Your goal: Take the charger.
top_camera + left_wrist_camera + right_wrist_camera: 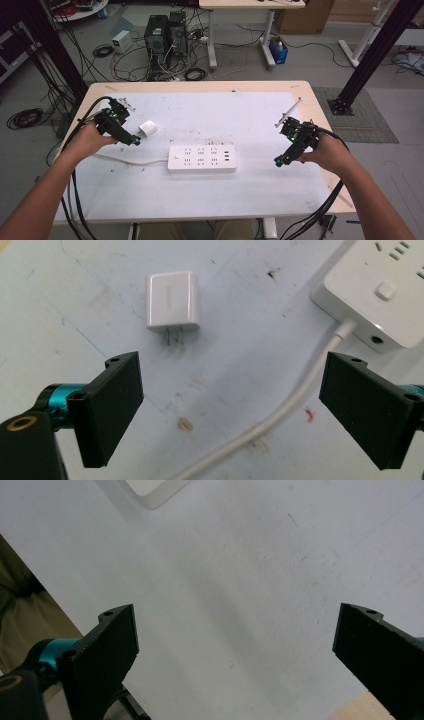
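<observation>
the left gripper (136,141) hovers over the left part of the table (260,200), its jaws spread wide with nothing between them. just beyond its tips lies a small white plug adapter (148,128), flat on the pale table mat (250,125) and apart from everything else. in the left gripper view the adapter (173,301) sits ahead of the open jaws, a little nearer the left one, with its two metal prongs pointing back toward the gripper; neither jaw touches it. to the right of it in that view is the end of a white power strip (380,290), with a white cable (295,400) leaving that end and curving down between the jaws across the mat. from above, the power strip (201,158) lies flat near the middle of the mat, its sockets facing up, and its cable (130,160) runs off to the left under the left hand (87,142). the right gripper (278,161) is held over the right side of the table, well apart from the strip, its jaws also spread wide over bare mat. in the right gripper view a corner of the strip (150,491) shows at the top edge.
</observation>
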Tool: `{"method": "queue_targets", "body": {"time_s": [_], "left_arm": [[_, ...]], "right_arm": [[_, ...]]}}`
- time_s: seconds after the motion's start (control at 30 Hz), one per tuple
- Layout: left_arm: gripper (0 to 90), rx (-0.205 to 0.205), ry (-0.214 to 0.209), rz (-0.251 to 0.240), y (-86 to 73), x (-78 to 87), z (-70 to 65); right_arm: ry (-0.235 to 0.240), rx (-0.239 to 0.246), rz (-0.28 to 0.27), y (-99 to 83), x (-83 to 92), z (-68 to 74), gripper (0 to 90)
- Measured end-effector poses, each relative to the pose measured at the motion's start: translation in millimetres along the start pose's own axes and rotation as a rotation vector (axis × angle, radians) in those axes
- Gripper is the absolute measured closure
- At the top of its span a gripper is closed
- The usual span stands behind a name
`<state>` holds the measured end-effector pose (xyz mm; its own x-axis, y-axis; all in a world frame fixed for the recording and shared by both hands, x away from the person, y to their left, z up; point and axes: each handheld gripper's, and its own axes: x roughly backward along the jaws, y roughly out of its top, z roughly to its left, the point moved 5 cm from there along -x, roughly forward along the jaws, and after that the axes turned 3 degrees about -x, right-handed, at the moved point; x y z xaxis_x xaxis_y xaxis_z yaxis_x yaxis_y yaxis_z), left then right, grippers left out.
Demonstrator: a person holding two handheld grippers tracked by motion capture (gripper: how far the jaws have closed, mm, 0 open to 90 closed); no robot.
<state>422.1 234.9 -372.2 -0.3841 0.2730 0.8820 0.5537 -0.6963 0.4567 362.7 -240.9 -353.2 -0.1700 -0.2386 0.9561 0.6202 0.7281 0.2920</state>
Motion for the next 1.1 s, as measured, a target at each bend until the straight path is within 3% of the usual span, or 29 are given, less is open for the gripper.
{"method": "queue_targets", "body": {"time_s": [0.13, 0.43, 1.1], "left_arm": [[10.6, 0.016, 0.003, -0.025, 7.8, -17.2, 11.5], [10.6, 0.050, 0.013, -0.027, 14.2, -45.8, 25.5], [10.7, 0.129, 0.017, 0.028, 9.7, -101.9, 49.1]], "right_arm": [[0.004, 0.002, -0.001, -1.4, -2.1, 0.5, 3.8], [0.010, -0.011, -0.018, -2.5, 1.0, -1.8, 3.8], [0.020, -0.024, -0.022, -3.1, 2.2, -4.0, 3.8]]}}
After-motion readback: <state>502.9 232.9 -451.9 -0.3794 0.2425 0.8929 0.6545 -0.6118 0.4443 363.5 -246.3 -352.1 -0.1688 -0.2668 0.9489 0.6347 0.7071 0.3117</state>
